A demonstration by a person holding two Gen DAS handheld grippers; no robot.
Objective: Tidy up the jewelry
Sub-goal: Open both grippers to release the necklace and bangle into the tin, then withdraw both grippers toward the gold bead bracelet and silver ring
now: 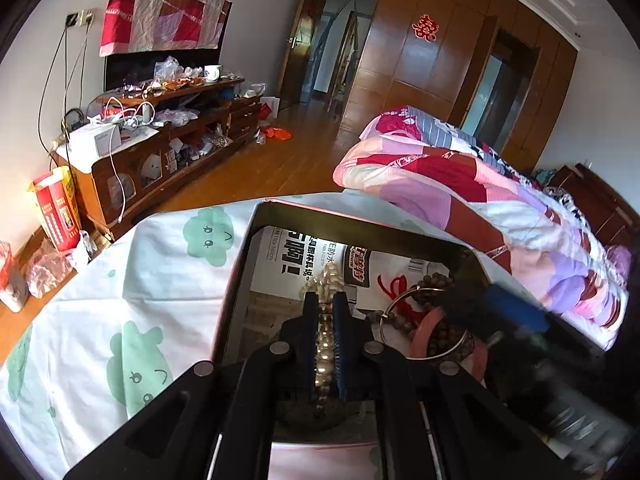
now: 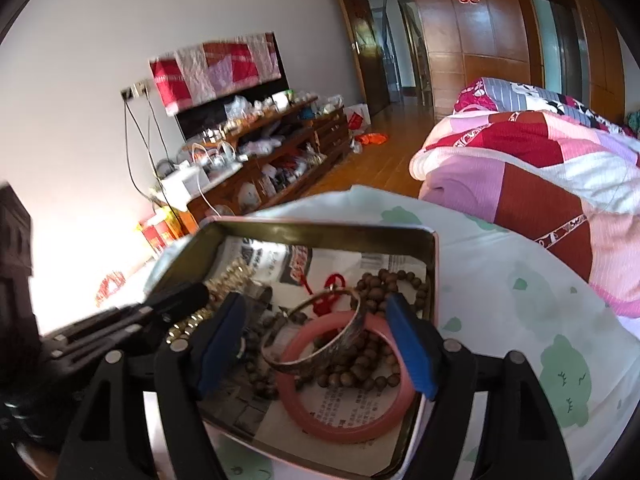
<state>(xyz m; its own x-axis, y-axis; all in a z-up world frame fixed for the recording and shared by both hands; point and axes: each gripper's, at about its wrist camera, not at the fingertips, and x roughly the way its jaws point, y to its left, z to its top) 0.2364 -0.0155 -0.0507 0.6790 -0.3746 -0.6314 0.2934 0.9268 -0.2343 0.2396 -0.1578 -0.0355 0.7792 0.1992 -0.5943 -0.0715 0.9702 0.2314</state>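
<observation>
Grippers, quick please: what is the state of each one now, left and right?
Left gripper: closed on the pale bead bracelet, inside the tin.
Right gripper: open, holding nothing, above the silver bangle.

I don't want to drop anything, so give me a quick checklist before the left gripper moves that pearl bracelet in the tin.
1. Left gripper shut on the pearl bracelet: ok.
2. Bracelet lifted free of the tin floor: cannot tell.
3. Right gripper open, holding nothing: ok.
4. Right gripper out of the left one's way: not ok, both reach over the tin side by side.
5. Silver bangle settled: not ok, it leans tilted on the pink bangle and wooden beads.
6. Tin sitting flat on the sheet: ok.
</observation>
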